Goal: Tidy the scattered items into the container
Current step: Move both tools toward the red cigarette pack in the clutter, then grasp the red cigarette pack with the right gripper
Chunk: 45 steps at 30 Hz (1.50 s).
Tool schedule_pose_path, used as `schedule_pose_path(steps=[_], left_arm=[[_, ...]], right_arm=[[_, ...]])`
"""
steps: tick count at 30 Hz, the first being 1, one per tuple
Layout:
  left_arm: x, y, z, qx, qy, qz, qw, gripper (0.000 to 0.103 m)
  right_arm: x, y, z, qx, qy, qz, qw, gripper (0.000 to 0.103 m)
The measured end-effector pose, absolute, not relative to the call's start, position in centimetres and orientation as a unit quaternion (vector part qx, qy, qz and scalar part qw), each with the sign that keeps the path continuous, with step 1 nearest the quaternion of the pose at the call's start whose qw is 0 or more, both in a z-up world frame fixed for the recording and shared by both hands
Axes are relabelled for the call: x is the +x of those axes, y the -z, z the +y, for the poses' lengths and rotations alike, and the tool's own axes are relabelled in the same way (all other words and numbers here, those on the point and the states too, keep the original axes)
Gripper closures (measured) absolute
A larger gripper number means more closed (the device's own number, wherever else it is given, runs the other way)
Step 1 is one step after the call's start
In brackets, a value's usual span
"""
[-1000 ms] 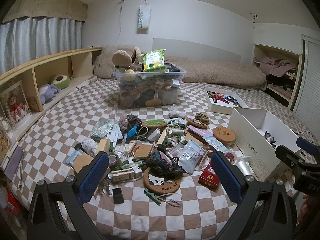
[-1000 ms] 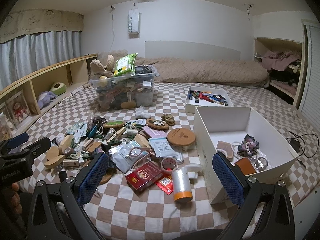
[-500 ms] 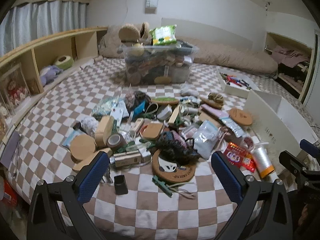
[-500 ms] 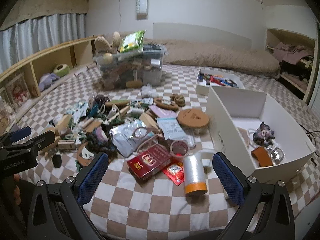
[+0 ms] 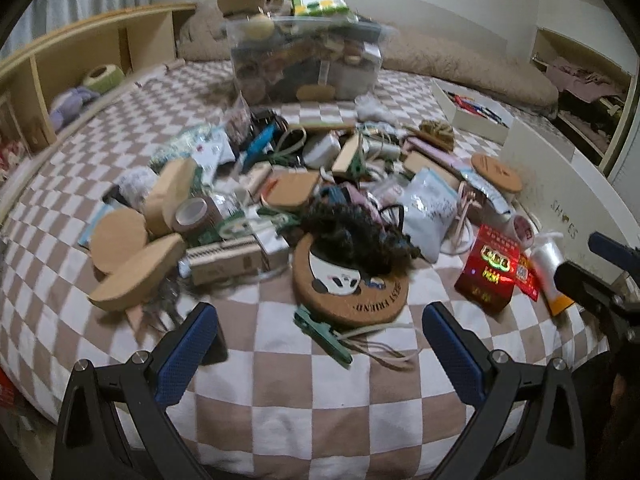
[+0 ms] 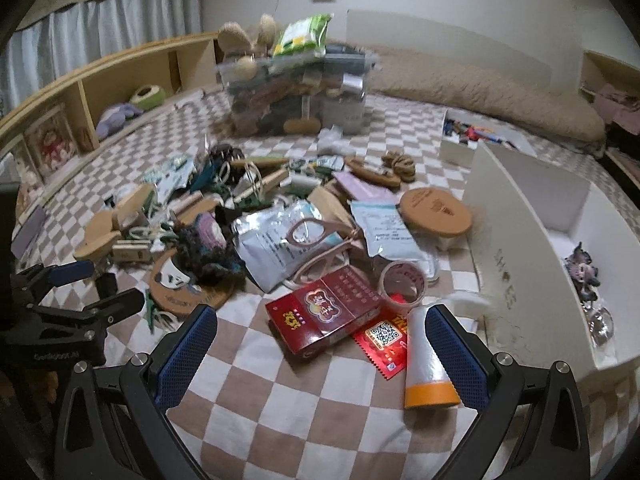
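1. Both grippers have dropped lower and closer to the clutter than a second ago; the pile now fills more of each wrist view and the far wall has slid upward.
2. Left gripper (image 5: 320, 344): jaws spread wide, empty, hovering above the checkered bedspread (image 5: 304, 400) just short of the round cork coaster (image 5: 352, 288), on which a dark curly hairpiece (image 5: 352, 236) lies. A green clip (image 5: 320, 332) sits at the coaster's near edge, between the blue pads.
3. Right gripper (image 6: 320, 344): jaws likewise wide and empty, framing the red cigarette box (image 6: 324, 312); the orange-capped bottle (image 6: 426, 360) lies on its side touching the right pad, probably incidental.
4. White shoe box (image 6: 520, 264): the container, open-topped at the right edge of the pile, already holding a few small items. Its placement beside the right gripper suggests short carries.
5. Judged step: approach and selection; nothing yet grasped, most items unsorted.
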State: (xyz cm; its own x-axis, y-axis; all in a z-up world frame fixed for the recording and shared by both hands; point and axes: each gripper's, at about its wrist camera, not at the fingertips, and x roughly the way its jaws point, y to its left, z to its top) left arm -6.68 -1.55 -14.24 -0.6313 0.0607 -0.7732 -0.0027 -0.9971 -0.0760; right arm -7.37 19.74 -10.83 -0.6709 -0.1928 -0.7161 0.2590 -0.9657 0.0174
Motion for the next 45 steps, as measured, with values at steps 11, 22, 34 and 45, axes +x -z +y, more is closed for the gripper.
schedule_pose_path(steps=[11,22,34,45], left_arm=[[-8.2,17.9,-0.1,-0.461,-0.887,0.001,0.003,0.0],[-8.7,19.5,-0.7,-0.468,-0.884,0.001,0.01,0.0],[-8.4,19.8,-1.1,-0.462,-0.887,-0.014,0.013,0.0],[-8.0,19.5,-1.1,-0.458,-0.889,-0.025,0.012,0.002]], right_arm=[[-13.0,14.6,17.6,0.465,0.854,0.126,0.197,0.0],[-16.1,17.8,16.2,0.475,0.815,0.211,0.256,0.0],[-15.5,19.7,16.9,0.484,0.809,0.189,0.275,0.0],[-15.5,19.7,16.8,0.49,0.813,0.178,0.259,0.0]])
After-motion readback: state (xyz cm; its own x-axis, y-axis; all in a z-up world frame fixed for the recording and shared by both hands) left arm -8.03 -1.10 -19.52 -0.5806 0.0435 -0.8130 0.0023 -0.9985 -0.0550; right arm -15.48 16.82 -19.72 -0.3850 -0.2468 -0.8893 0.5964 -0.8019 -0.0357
